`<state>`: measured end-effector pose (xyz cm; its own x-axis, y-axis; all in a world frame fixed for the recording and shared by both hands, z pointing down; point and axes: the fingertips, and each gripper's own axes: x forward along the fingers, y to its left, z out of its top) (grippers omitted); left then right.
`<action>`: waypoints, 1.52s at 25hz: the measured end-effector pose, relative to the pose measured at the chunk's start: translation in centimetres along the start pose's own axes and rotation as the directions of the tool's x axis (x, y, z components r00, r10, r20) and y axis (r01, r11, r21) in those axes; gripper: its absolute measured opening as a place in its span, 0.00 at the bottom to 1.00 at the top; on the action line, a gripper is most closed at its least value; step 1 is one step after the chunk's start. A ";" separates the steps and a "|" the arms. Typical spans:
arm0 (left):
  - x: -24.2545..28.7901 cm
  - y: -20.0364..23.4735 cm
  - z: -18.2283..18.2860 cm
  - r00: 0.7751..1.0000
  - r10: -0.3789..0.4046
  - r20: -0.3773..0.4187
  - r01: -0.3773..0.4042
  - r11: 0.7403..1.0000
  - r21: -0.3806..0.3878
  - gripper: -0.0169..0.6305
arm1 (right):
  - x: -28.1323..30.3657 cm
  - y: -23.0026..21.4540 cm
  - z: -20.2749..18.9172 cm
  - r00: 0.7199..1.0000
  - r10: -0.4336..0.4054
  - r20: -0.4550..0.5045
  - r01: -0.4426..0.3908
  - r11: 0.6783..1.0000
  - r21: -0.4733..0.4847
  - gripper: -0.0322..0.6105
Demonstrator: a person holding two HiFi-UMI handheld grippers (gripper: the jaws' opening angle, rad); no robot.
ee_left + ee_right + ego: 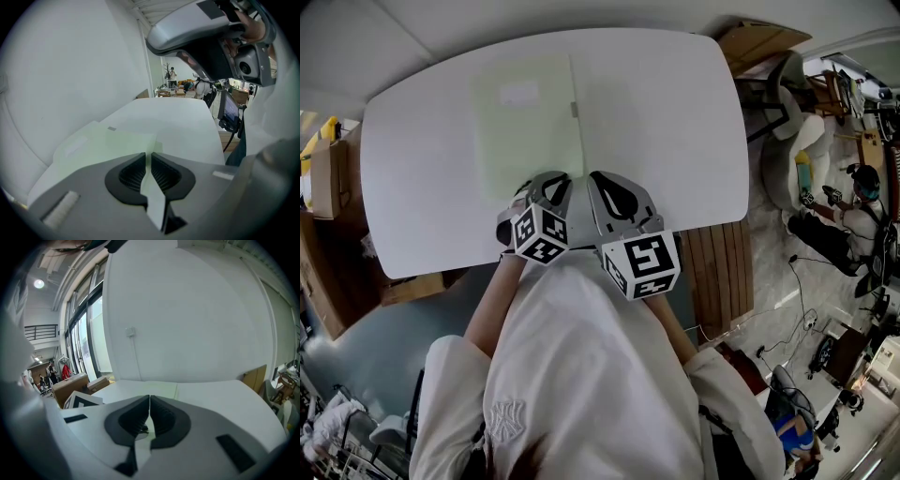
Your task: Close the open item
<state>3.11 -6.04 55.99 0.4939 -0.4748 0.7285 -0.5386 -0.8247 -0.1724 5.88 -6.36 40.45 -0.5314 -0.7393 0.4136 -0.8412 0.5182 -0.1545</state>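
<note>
your left gripper (148, 158) is pinched on the near edge of the pale green folder (530, 127) — it lies on the white table (675, 112). your right gripper (149, 401) is just beside it — jaws closed, empty.

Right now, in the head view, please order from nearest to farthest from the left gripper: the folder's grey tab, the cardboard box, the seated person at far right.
From the left gripper:
1. Grey tab, on the right edge of the folder.
2. Cardboard box, off the left end of the table.
3. Seated person, far right.
</note>
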 end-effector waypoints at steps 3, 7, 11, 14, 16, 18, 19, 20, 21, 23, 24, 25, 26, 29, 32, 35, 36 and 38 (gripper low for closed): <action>0.1 0.0 0.0 1.000 0.000 -0.003 0.000 1.000 0.003 0.09 | 0.0 -0.1 0.0 1.000 0.000 0.000 0.000 1.000 0.001 0.07; 0.3 -0.1 0.0 1.000 -0.004 -0.006 0.004 1.000 0.005 0.09 | 0.0 -0.1 -0.1 1.000 0.000 -0.001 0.000 1.000 0.000 0.07; 0.5 -0.1 -0.2 1.000 -0.009 -0.012 0.009 1.000 0.008 0.09 | 0.0 -0.1 -0.1 1.000 0.000 -0.001 0.000 1.000 0.001 0.07; 0.6 -0.3 -0.3 1.000 -0.018 -0.020 0.018 1.000 0.012 0.09 | -0.1 -0.1 -0.2 1.000 -0.001 0.000 0.001 1.000 0.000 0.07; 0.7 -0.4 -0.4 0.999 -0.022 -0.026 0.022 1.000 0.014 0.10 | -0.1 0.0 -0.2 1.000 -0.001 0.001 0.001 1.000 -0.001 0.07; 0.8 -0.4 -0.4 0.999 -0.025 -0.032 0.025 1.000 0.018 0.10 | -0.1 0.0 -0.1 1.000 0.000 0.001 0.000 1.000 -0.001 0.07; 0.8 -0.5 -0.5 0.999 -0.027 -0.035 0.028 0.999 0.020 0.10 | -0.1 0.0 -0.1 1.000 0.000 0.001 0.000 1.000 -0.001 0.07; 0.9 -0.5 -0.5 0.999 -0.030 -0.039 0.031 0.999 0.023 0.11 | -0.1 0.0 -0.2 1.000 0.001 0.000 -0.001 1.000 -0.002 0.07; 0.9 -0.6 -0.6 0.998 -0.034 -0.043 0.035 0.999 0.026 0.11 | 0.0 0.0 -0.2 1.000 0.002 -0.001 -0.002 1.000 -0.002 0.07; 1.1 -0.6 -0.6 0.998 -0.039 -0.050 0.041 0.999 0.034 0.12 | 0.0 0.0 -0.1 1.000 0.003 -0.002 -0.003 1.000 -0.002 0.07; 1.1 -0.7 -0.6 0.998 -0.040 -0.052 0.042 0.998 0.039 0.12 | 0.0 0.0 -0.1 1.000 0.004 -0.002 -0.004 1.000 -0.002 0.07; 1.1 -0.7 -0.6 0.998 -0.041 -0.054 0.043 0.998 0.044 0.12 | 0.1 0.0 -0.1 1.000 0.004 -0.003 -0.004 1.000 -0.002 0.07; 1.2 -0.7 -0.7 0.998 -0.042 -0.056 0.045 0.998 0.049 0.13 | 0.1 0.0 -0.1 1.000 0.004 -0.003 -0.004 1.000 -0.002 0.07; 1.2 -0.8 -0.8 0.997 -0.049 -0.059 0.052 0.997 0.050 0.14 | 0.2 0.0 -0.1 1.000 0.003 -0.003 -0.003 1.000 -0.001 0.07; 1.3 -0.8 -0.8 0.997 -0.055 -0.058 0.058 0.997 0.043 0.14 | 0.2 0.0 -0.1 1.000 0.004 -0.004 -0.004 1.000 -0.001 0.07; 1.3 -0.8 -0.8 0.996 -0.065 -0.052 0.067 0.998 0.019 0.15 | 0.3 0.0 -0.2 1.000 0.003 -0.005 -0.003 1.000 -0.001 0.07; 1.3 -0.8 -0.8 0.996 -0.068 -0.051 0.069 0.998 0.012 0.15 | 0.3 0.0 -0.2 1.000 0.003 -0.005 -0.003 1.000 -0.001 0.07; 1.3 -0.9 -0.8 0.996 -0.070 -0.050 0.070 0.998 0.005 0.15 | 0.2 0.0 -0.2 1.000 0.002 -0.006 -0.002 1.000 -0.001 0.07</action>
<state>3.64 -5.67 57.60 0.4959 -0.4000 0.7707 -0.4987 -0.8578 -0.1243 5.76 -6.42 40.74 -0.5327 -0.7358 0.4182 -0.8399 0.5204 -0.1544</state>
